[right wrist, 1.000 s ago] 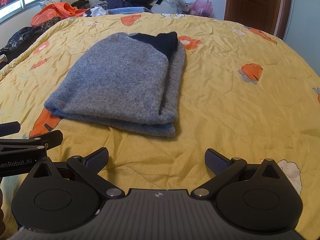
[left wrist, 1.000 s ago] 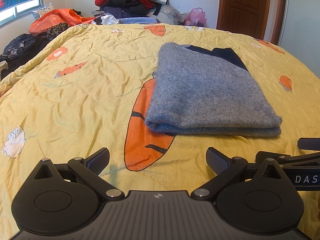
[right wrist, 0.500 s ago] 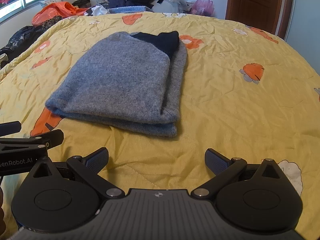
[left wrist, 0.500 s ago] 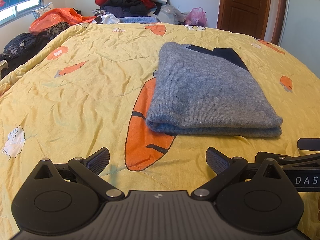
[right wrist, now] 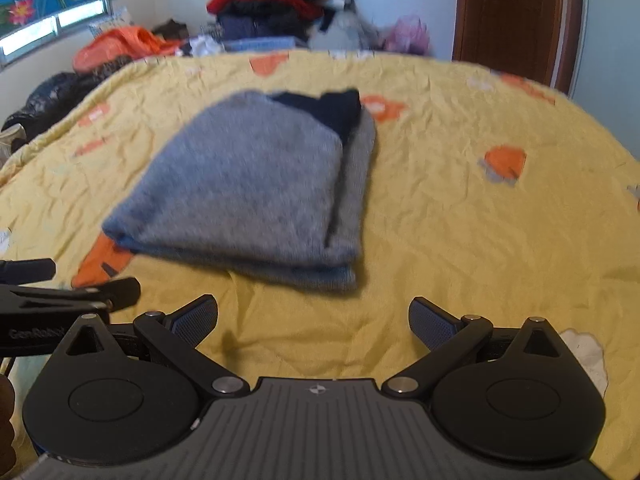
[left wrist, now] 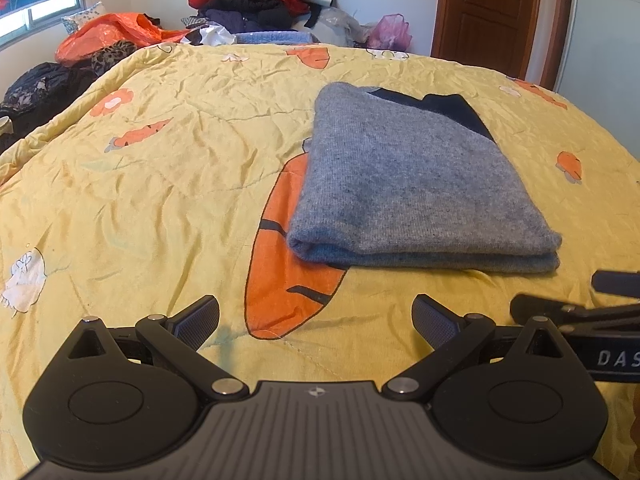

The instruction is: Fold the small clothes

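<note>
The folded grey sweater (left wrist: 416, 184) lies on the yellow carrot-print bedspread (left wrist: 160, 184), at one o'clock from the left gripper (left wrist: 316, 316) and eleven o'clock from the right gripper (right wrist: 312, 316). Both sets of fingers are spread wide, empty, near its front edge.

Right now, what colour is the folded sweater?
Grey sweater with a navy part at its far end; left wrist view.

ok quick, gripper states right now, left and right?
Left gripper: open, holding nothing, short of the grey sweater.
Right gripper: open, holding nothing.
</note>
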Action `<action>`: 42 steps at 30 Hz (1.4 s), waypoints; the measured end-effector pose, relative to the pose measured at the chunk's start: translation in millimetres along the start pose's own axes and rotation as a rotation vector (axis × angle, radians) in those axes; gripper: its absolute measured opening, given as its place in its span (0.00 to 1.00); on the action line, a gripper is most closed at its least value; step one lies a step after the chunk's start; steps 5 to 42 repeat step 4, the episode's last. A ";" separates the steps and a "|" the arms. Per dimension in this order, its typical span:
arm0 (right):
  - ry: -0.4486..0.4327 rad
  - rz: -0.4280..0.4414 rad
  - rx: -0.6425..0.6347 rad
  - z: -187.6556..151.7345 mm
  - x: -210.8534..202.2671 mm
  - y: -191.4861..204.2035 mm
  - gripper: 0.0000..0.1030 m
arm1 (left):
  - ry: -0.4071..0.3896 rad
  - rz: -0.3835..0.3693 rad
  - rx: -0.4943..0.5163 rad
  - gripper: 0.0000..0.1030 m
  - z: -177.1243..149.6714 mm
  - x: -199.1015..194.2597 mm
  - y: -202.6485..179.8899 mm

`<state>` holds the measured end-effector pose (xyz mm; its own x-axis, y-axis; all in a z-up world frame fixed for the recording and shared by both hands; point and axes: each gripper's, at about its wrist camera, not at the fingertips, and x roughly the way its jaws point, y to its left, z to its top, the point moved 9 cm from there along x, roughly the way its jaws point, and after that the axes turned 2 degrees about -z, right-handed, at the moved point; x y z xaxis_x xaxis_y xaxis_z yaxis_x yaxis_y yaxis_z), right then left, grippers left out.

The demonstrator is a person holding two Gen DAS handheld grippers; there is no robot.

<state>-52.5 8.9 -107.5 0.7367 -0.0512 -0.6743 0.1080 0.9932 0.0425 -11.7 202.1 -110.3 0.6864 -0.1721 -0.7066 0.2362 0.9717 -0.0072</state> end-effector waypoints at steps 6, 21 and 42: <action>-0.062 -0.021 -0.022 8.0 -5.6 -0.5 0.98 | -0.002 0.000 0.002 1.00 0.6 0.9 -1.5; -0.062 -0.021 -0.022 8.0 -5.6 -0.5 0.98 | -0.002 0.000 0.002 1.00 0.6 0.9 -1.5; -0.062 -0.021 -0.022 8.0 -5.6 -0.5 0.98 | -0.002 0.000 0.002 1.00 0.6 0.9 -1.5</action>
